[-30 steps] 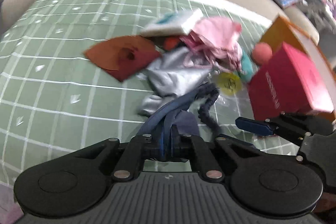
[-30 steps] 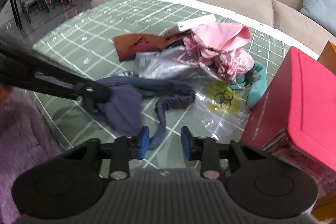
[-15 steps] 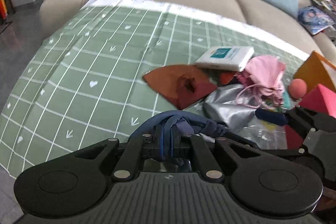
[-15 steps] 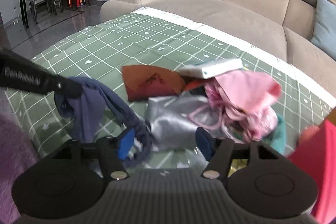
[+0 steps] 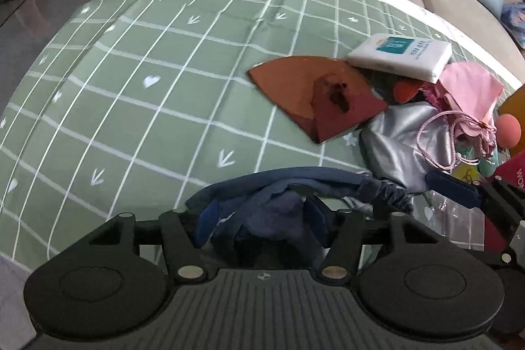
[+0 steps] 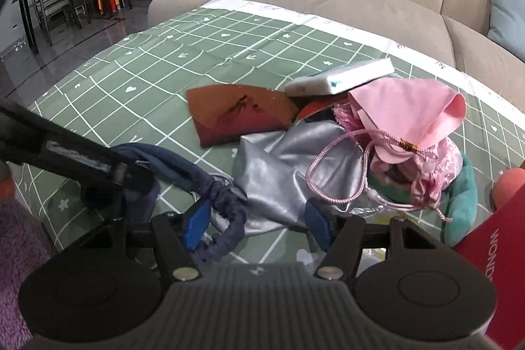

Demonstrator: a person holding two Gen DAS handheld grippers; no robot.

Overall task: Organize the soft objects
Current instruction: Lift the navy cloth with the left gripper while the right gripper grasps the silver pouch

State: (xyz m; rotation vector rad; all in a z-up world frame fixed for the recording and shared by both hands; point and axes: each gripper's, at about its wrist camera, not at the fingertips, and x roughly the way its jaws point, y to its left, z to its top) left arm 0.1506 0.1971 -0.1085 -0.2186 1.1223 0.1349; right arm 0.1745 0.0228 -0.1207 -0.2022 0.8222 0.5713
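2 tongs: your left tongs (image 5: 261, 220) have just been opening, navy cloth (image 5: 282, 186) between; right tongs (image 6: 256, 223) released. Pile (image 6: 361, 146) on bench (image 5: 147, 54) remains unsorted.

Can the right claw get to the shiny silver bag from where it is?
Probably yes. The right claw is open and the silver bag lies just ahead of its fingers. Only the dark blue cloth by its left finger and the pink cord could get caught.
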